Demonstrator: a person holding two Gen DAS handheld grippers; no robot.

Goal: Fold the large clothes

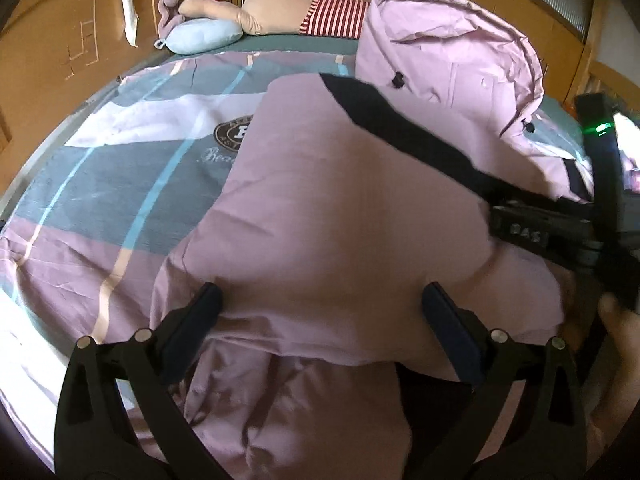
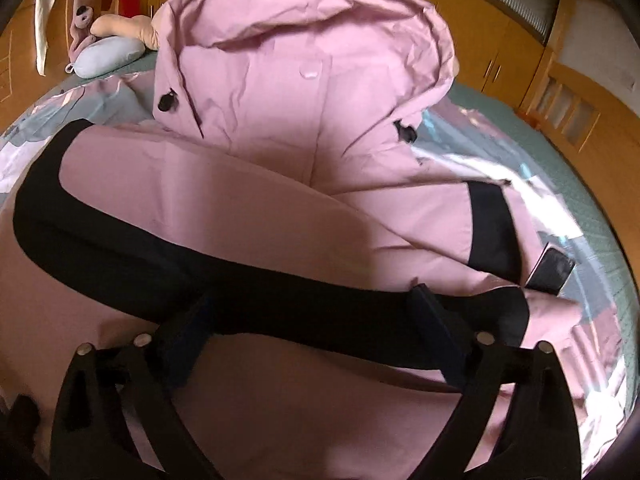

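Note:
A large pink hooded coat (image 1: 320, 208) lies on the bed, its hood (image 1: 452, 48) towards the far end. One part is folded over the body and carries a black band (image 1: 400, 132). My left gripper (image 1: 324, 312) is open, its fingers wide apart over a bulging pink fold near the coat's lower part. In the right wrist view the coat (image 2: 280, 120) fills the frame. My right gripper (image 2: 316, 316) is open, one finger either side of the black band (image 2: 160, 256). Whether either gripper's fingers touch the fabric is unclear.
A patterned bedspread (image 1: 120, 168) covers the bed. At its head lie a blue pillow (image 1: 204, 36), a pink plush toy (image 1: 170, 4) and a beige plush with red stripes (image 1: 288, 8). A dark phone (image 2: 550, 272) rests beside the coat. Wooden wardrobes (image 2: 492, 48) line the walls. A hand (image 1: 616, 340) shows at right.

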